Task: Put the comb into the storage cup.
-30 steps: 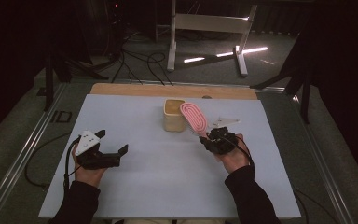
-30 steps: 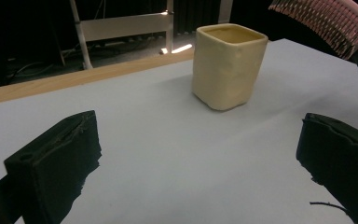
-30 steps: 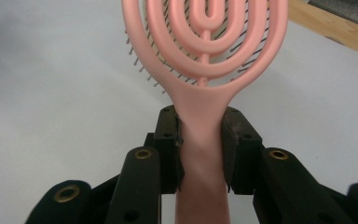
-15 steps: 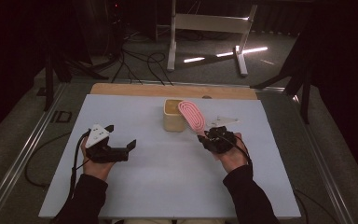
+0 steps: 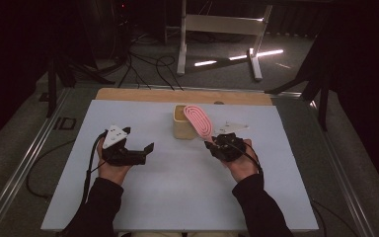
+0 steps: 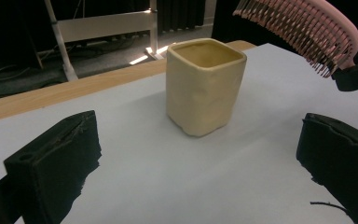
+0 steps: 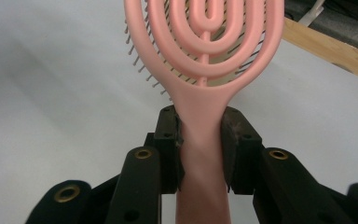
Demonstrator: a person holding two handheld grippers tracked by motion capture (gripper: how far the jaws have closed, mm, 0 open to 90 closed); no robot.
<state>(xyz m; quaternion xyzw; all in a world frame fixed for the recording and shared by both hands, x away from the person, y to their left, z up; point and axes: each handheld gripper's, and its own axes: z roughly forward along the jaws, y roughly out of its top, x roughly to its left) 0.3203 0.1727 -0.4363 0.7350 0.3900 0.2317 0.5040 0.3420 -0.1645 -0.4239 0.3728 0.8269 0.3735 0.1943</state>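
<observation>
Hairbrush (image 7: 204,70) clamped in right gripper (image 7: 200,140), beside cup (image 5: 181,128), left gripper (image 5: 145,150) jaws apart

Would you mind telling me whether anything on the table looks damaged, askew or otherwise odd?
Nothing looks spilled or broken. The cream cup stands upright on the white table, though its walls look slightly dented and uneven. The pink hairbrush sits straight in the right claw, bristles facing away from that claw's camera. The left claw is open, holding nothing.

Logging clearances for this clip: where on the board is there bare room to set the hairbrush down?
Free: the white board between the two forearms, and its far left corner beyond the left claw. Crowded: around the cream cup, where the right claw holds the pink hairbrush at its rim.
</observation>
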